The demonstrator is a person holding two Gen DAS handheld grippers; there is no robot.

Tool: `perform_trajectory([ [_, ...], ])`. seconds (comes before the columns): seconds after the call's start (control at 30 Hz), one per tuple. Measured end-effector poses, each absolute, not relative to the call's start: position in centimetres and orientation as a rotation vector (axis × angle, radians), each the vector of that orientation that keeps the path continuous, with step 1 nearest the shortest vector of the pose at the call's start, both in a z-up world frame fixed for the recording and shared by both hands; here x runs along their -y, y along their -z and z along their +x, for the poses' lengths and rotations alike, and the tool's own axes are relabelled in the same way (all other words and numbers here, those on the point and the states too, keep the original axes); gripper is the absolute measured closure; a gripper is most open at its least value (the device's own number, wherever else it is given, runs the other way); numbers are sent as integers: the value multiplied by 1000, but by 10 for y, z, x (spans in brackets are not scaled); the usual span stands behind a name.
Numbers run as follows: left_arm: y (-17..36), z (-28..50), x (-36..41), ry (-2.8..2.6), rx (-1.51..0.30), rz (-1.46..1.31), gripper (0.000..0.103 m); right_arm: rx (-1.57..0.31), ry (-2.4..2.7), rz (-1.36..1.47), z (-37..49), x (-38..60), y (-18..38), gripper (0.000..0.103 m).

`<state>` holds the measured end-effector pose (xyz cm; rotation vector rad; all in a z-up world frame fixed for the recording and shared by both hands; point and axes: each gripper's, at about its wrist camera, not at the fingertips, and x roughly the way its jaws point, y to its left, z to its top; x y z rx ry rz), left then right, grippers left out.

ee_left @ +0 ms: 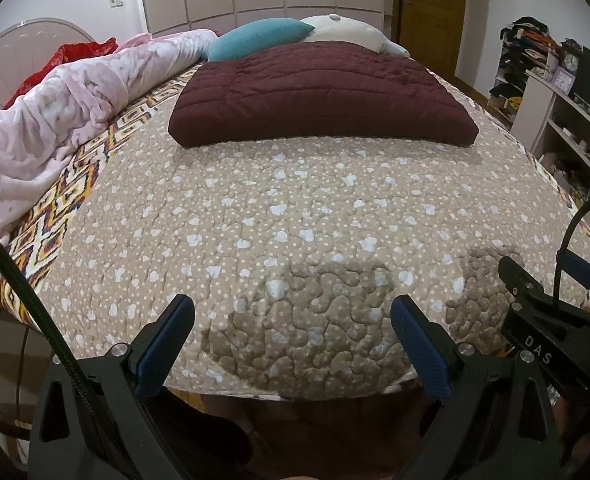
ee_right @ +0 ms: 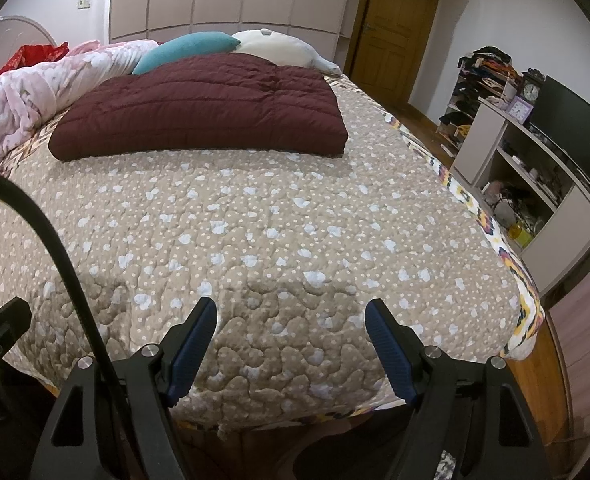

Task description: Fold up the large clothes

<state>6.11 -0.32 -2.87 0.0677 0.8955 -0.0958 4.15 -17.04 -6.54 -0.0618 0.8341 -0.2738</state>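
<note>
A maroon quilted garment (ee_left: 319, 92) lies folded into a thick rectangle on the far half of the bed; it also shows in the right wrist view (ee_right: 203, 112). My left gripper (ee_left: 293, 312) is open and empty above the near edge of the bed, well short of the garment. My right gripper (ee_right: 291, 316) is open and empty too, at the same near edge. Its body shows at the right of the left wrist view (ee_left: 551, 320).
The bed carries a beige dotted quilt (ee_left: 295, 208) with a patterned border. A pink blanket (ee_left: 55, 120) is bunched along the left side. A teal pillow (ee_left: 259, 36) and a cream pillow (ee_left: 347, 30) lie behind the garment. Shelves with a TV (ee_right: 555, 148) stand to the right.
</note>
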Motion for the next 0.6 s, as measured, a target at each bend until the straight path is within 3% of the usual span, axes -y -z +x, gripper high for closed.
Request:
perform_trajectory([
  [0.6, 32, 63, 3, 102, -909, 61, 5, -840, 267, -70, 43, 166, 68, 22],
])
